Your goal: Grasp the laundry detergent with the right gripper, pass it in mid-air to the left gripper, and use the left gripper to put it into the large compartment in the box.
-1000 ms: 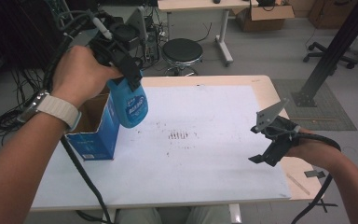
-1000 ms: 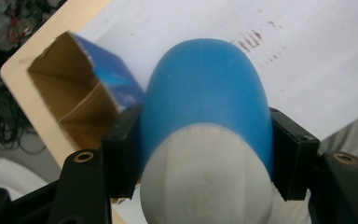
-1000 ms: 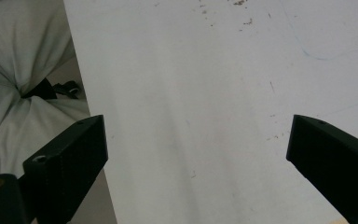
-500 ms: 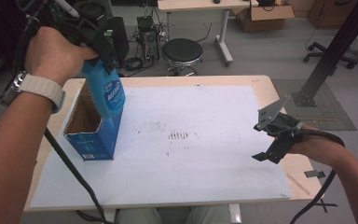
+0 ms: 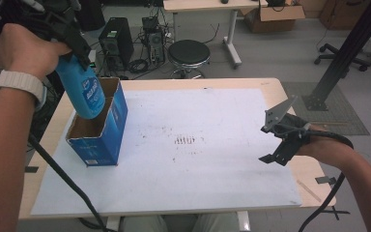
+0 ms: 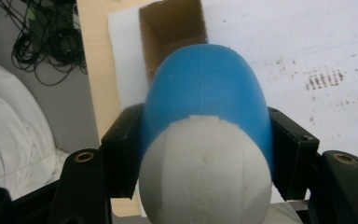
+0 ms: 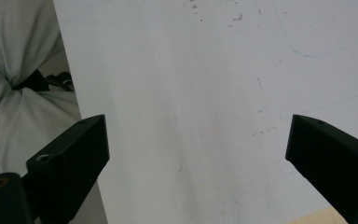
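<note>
My left gripper (image 5: 74, 48) is shut on a blue bottle (image 5: 85, 92) and holds it tilted, base down, over the open top of a blue cardboard box (image 5: 101, 142) at the table's left side. In the left gripper view the jaws clamp both sides of the blue bottle (image 6: 205, 88), its white cap (image 6: 205, 177) is nearest the camera, and the box's brown inside (image 6: 172, 28) lies beyond. My right gripper (image 5: 266, 144) rests low near the table's right edge, open, with nothing between its jaws; the right gripper (image 7: 196, 144) looks onto bare white sheet.
A white sheet (image 5: 212, 169) with dark smudges (image 5: 184, 140) covers most of the wooden table (image 5: 270, 84). Behind the table stand a round stool (image 5: 188, 53), a computer tower (image 5: 113, 41) and tangled cables. A black stand's foot (image 5: 319, 99) sits to the right.
My left hand has carried the bottle leftwards, from beside the box's right wall to over its open top. The right gripper has stayed where it was.
</note>
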